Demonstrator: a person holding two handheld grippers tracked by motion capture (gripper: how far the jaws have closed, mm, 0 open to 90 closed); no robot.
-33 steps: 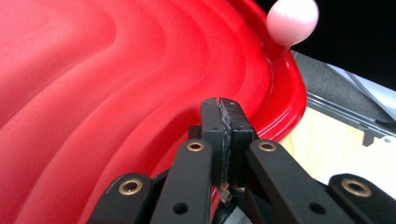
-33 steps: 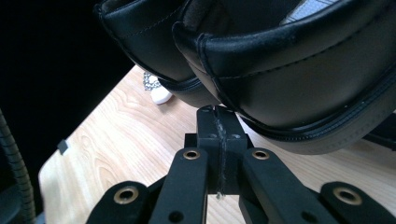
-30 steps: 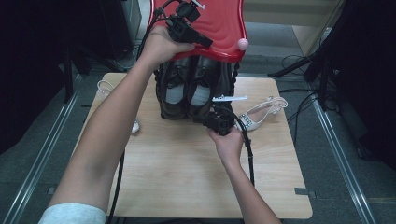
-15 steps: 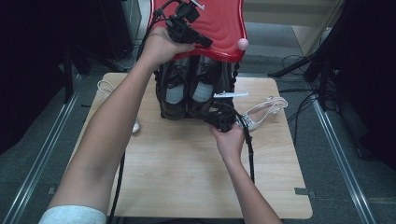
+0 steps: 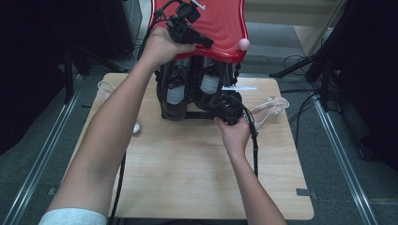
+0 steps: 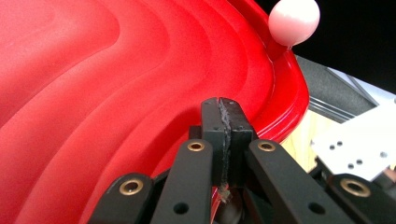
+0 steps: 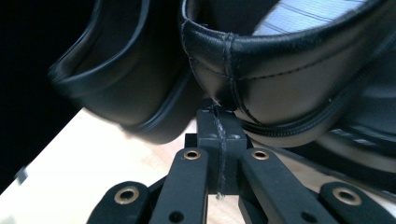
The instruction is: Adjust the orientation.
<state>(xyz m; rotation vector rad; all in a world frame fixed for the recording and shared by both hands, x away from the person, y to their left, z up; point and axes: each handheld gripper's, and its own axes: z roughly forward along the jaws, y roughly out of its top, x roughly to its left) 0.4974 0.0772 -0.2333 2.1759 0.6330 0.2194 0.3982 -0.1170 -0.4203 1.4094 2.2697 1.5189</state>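
Up at the far edge of the counter (image 5: 187,178) stands a dark rack (image 5: 197,114) holding two black leather shoes (image 5: 176,89) side by side, their long axes running steeply up and down, heels low toward the person and openings with pale insoles facing the high view. A red wavy-ribbed lid (image 5: 220,23) with a pink ball knob (image 5: 244,44) at its rim tilts over the top of the rack. The left tool (image 5: 205,42) rests on that lid, jaws pressed fully together with nothing between them; the left gripper view shows the closed tips against the red ribs. The right tool (image 5: 224,104) sits low at the right-hand shoe's heel (image 7: 261,70), jaws likewise closed and empty, their tips right at the stitched back seam. White cable (image 5: 270,107) lies just right of the rack. No brand or writing is legible anywhere.
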